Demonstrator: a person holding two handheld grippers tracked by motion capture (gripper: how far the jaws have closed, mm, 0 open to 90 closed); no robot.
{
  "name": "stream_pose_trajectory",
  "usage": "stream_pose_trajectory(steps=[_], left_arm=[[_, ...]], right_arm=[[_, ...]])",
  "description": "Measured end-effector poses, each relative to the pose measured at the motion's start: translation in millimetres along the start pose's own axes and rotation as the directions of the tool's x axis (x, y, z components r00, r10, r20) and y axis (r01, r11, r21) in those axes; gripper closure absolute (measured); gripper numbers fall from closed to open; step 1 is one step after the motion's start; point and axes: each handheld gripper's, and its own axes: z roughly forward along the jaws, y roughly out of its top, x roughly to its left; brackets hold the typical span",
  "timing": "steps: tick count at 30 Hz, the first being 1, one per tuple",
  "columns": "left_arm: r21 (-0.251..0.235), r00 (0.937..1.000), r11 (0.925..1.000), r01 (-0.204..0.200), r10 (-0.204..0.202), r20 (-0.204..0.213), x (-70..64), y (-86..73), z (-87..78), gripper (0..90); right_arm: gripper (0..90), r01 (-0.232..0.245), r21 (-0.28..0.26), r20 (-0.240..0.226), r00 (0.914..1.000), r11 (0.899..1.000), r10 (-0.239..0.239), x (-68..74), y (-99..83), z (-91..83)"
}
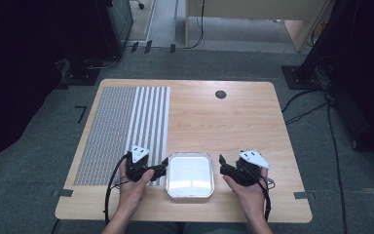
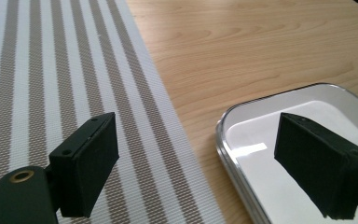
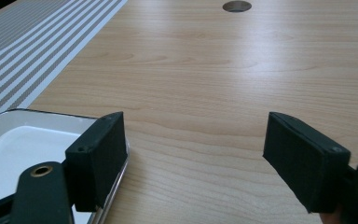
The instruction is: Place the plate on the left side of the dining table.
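High view puts a shallow white tray point(image 1: 190, 175) with a shiny metal rim near the front edge of the tabletop point(image 1: 214, 117), between the 2 hands. Its inside is bare white. The tray's left edge sits just beside a striped placemat point(image 1: 126, 126), which covers the left part of the tabletop.

Left hand-held gripper point(image 1: 158, 169) is at the tray's left side with its jaws spread wide and nothing between them. Left gripper view shows 1 jaw over the striped placemat point(image 2: 51, 79) and the other over the tray point(image 2: 279, 154), with the tray's rim in the gap between them; whether either jaw touches the rim cannot be told.

Right hand-held gripper point(image 1: 223, 165) is just beside the tray's right side, also spread wide and empty. Right gripper view shows 1 jaw by the tray's rim point(image 3: 18, 140) and the other over bare wood.

A round dark grommet hole point(image 1: 220, 94) lies near the far edge of the tabletop, well apart from the tray.
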Motion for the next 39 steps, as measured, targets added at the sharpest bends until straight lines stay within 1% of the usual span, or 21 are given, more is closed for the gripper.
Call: stream_pose_trajectory(steps=[4, 6, 8, 11, 13, 14, 15, 18, 20, 22, 23, 24, 26, 27, 28, 31, 32, 33, 36, 38, 39], left_arm=[[0.011, 0.9998, 0.9997, -0.02, 0.019, 0.008, -8.4, -1.1, 0.2, 13.6], [0.017, 0.9997, 0.9996, -0.022, 0.022, 0.01, -10.9, -1.9, 0.0, 13.9], [0.023, 0.9995, 0.9994, -0.026, 0.026, 0.02, -13.7, -2.3, -0.2, 15.4], [0.028, 0.9993, 0.9989, -0.037, 0.036, 0.011, -18.7, -3.3, 0.1, 25.8], [0.034, 0.9992, 0.9987, -0.039, 0.039, 0.012, -20.2, -4.0, 0.5, 27.8], [0.035, 0.9988, 0.9983, -0.046, 0.046, 0.017, -22.2, -5.4, 0.8, 34.9], [0.038, 0.9987, 0.998, -0.049, 0.049, 0.017, -23.0, -6.2, 1.0, 36.2], [0.056, 0.999, 0.9975, -0.044, 0.044, 0.006, -24.1, -8.6, 1.8, 40.0], [0.064, 0.9988, 0.9969, -0.047, 0.047, -0.011, -24.9, -10.8, 3.8, 45.7], [0.079, 0.9994, 0.9963, -0.034, 0.033, 0.006, -25.0, -11.8, 5.6, 48.9], [0.086, 0.9989, 0.9953, -0.043, 0.041, 0.02, -25.2, -12.4, 6.3, 55.6], [0.095, 0.9984, 0.994, -0.054, 0.053, 0.021, -25.8, -13.3, 7.0, 57.7], [0.102, 0.9983, 0.9931, -0.057, 0.056, 0.018, -26.1, -14.1, 7.5, 61.9], [0.105, 0.998, 0.9926, -0.06, 0.058, 0.026, -26.1, -15.9, 7.8, 65.4], [0.106, 0.9974, 0.9919, -0.07, 0.068, 0.026, -26.1, -16.7, 7.7, 67.5], [0.115, 0.9942, 0.9885, -0.099, 0.093, 0.054, -26.6, -18.6, 7.2, 77.3], [0.116, 0.9934, 0.9875, -0.107, 0.101, 0.054, -27.5, -19.3, 7.1, 78.9], [0.114, 0.9933, 0.9873, -0.11, 0.105, 0.048, -28.6, -20.1, 7.3, 80.1], [0.115, 0.9928, 0.9864, -0.117, 0.113, 0.04, -28.9, -20.6, 7.2, 82.6], [0.114, 0.9929, 0.9871, -0.112, 0.106, 0.053, -26.8, -20.6, 6.8, 83.2], [0.114, 0.993, 0.9873, -0.111, 0.105, 0.053, -26.8, -20.8, 6.7, 83.2]], right_arm=[[25.8, -0.005, 0.006, -0.008, 1.0, 1.0, 0.005, 2.4, 0.9, 3.6], [32.9, -0.005, 0.011, -0.002, 1.0, 1.0, 0.005, 3.4, 0.8, 5.9], [36.6, -0.01, 0.013, -0.018, 0.9998, 1.0, 0.01, 5.3, 1.2, 7.8], [44.3, -0.02, 0.0, -0.043, 0.9989, 1.0, 0.02, 10.7, 2.7, 8.8], [47.1, -0.022, -0.005, -0.052, 0.9984, 1.0, 0.021, 12.3, 3.8, 9.0], [51.8, -0.042, -0.013, -0.07, 0.9967, 0.999, 0.041, 15.3, 5.7, 8.2], [52.6, -0.047, -0.015, -0.074, 0.9962, 0.999, 0.046, 15.9, 5.8, 8.0], [53.3, -0.041, 0.001, -0.094, 0.9947, 0.999, 0.041, 18.2, 4.0, 8.6], [53.3, -0.035, 0.006, -0.094, 0.9949, 0.999, 0.035, 18.2, 0.9, 9.6], [53.3, -0.037, 0.045, -0.117, 0.9922, 0.998, 0.042, 18.3, -1.7, 11.9], [54.0, -0.031, 0.056, -0.118, 0.9923, 0.998, 0.038, 18.5, -3.4, 13.0], [55.0, -0.032, 0.062, -0.112, 0.993, 0.998, 0.039, 18.8, -5.0, 13.5], [57.9, -0.042, 0.073, -0.111, 0.9925, 0.996, 0.05, 18.6, -6.6, 13.8], [66.1, -0.096, 0.093, -0.163, 0.9805, 0.991, 0.11, 17.3, -10.1, 13.9], [68.6, -0.107, 0.096, -0.178, 0.9764, 0.99, 0.122, 17.1, -11.5, 13.9], [78.0, -0.132, 0.122, -0.196, 0.9683, 0.984, 0.154, 16.8, -14.9, 11.9], [79.7, -0.154, 0.146, -0.202, 0.9625, 0.977, 0.181, 16.0, -14.8, 10.9], [80.9, -0.164, 0.154, -0.205, 0.9593, 0.974, 0.194, 15.4, -14.6, 10.4], [82.8, -0.162, 0.156, -0.203, 0.96, 0.974, 0.193, 14.7, -15.0, 9.9], [86.0, -0.175, 0.186, -0.215, 0.9529, 0.967, 0.214, 15.5, -16.2, 11.6], [86.8, -0.173, 0.192, -0.217, 0.9523, 0.966, 0.214, 15.7, -16.5, 12.2]])
